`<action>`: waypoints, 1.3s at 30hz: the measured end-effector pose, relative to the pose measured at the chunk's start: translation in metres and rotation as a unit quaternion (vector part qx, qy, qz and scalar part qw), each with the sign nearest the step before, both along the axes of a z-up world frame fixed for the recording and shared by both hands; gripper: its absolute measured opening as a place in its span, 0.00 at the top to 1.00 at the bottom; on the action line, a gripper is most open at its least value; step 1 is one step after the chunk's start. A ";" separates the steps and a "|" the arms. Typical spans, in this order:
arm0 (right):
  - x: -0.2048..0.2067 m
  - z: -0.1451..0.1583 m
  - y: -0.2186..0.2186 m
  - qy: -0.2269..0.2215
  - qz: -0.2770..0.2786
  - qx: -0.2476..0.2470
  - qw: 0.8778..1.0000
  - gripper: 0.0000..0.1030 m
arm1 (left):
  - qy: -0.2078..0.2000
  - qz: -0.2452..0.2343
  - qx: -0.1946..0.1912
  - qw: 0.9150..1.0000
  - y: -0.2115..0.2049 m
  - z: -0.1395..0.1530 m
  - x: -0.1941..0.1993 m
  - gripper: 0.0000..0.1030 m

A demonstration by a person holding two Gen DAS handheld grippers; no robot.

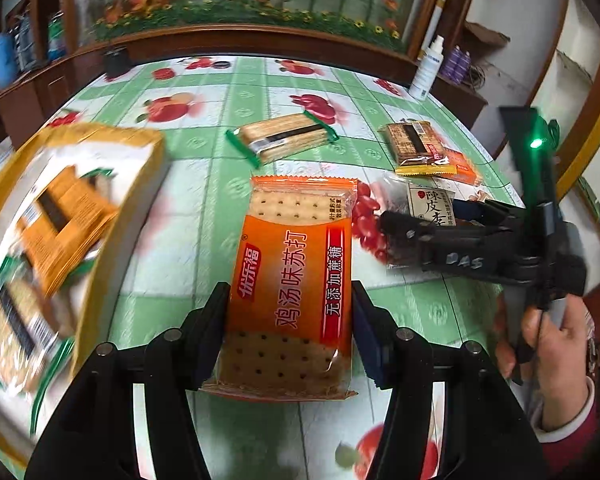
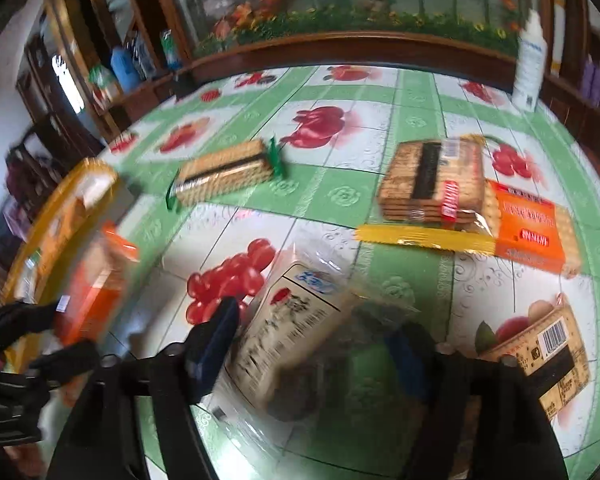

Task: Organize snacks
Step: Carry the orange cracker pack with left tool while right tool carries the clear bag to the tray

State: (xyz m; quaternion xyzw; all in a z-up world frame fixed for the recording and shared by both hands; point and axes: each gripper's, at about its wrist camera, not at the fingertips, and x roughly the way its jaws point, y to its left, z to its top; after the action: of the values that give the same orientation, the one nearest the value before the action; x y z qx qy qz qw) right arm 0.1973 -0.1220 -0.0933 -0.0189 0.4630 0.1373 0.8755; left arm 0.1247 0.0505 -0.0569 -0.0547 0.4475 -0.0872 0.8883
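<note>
Fruit-print tablecloth [image 1: 204, 200]; left tongs [image 1: 290, 312] clamp orange cracker pack [image 1: 292, 280]; right tongs [image 2: 320, 344] straddle plum bag [image 2: 292, 332], grip unclear

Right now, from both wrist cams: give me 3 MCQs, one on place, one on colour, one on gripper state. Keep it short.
1. Where is the green-ended cracker pack?
A. on the table, apart from both grippers
B. in the yellow-rimmed box
C. in the right gripper

2. Main colour of the pack in the left gripper?
A. blue
B. orange
C. purple

3. What sits between the right gripper's fingers?
A. nothing
B. the white spray bottle
C. a clear bag with a beige label

Answers:
1 A, it lies alone on the table.
2 B, the soda cracker pack has an orange front.
3 C, the labelled bag lies between its fingers.
</note>
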 end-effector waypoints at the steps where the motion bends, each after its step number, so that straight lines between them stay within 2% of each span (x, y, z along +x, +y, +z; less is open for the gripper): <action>1: -0.001 -0.002 0.006 -0.001 0.001 -0.019 1.000 0.19 | 0.001 0.004 -0.004 1.000 0.003 0.000 -0.004 0.45; 3: -0.004 -0.004 0.017 -0.005 0.009 -0.049 0.999 0.17 | 0.002 0.010 -0.010 1.000 0.006 0.001 -0.009 0.45; 6: -0.007 -0.004 0.018 -0.001 0.014 -0.046 0.999 0.23 | -0.002 0.016 -0.023 1.000 0.012 0.002 -0.019 0.45; 8: -0.010 -0.001 0.018 -0.003 0.021 -0.037 0.999 0.39 | -0.004 0.020 -0.029 0.999 0.016 0.004 -0.025 0.45; 14: -0.021 0.007 0.023 -0.013 0.034 0.004 0.999 0.50 | -0.020 0.036 -0.040 0.998 0.029 0.015 -0.043 0.45; 19: -0.028 0.014 0.032 -0.009 0.050 0.047 0.998 0.51 | -0.032 0.045 -0.042 0.998 0.038 0.023 -0.056 0.45; 22: -0.028 0.016 0.027 0.009 0.056 0.119 0.991 0.52 | -0.037 0.049 -0.041 0.997 0.042 0.027 -0.062 0.45; 28: -0.033 0.026 0.027 0.009 0.058 0.179 0.982 0.52 | -0.044 0.063 -0.040 0.996 0.053 0.031 -0.073 0.45; 39: -0.050 0.049 0.064 -0.009 0.093 0.201 0.975 0.52 | -0.058 0.113 -0.041 0.991 0.094 0.034 -0.093 0.45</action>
State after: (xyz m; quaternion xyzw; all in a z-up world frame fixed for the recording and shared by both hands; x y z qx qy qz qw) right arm 0.1476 -0.0583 -0.0444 0.1129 0.4140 0.3086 0.8489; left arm 0.0319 0.1449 -0.0232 -0.1362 0.3817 -0.0075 0.9141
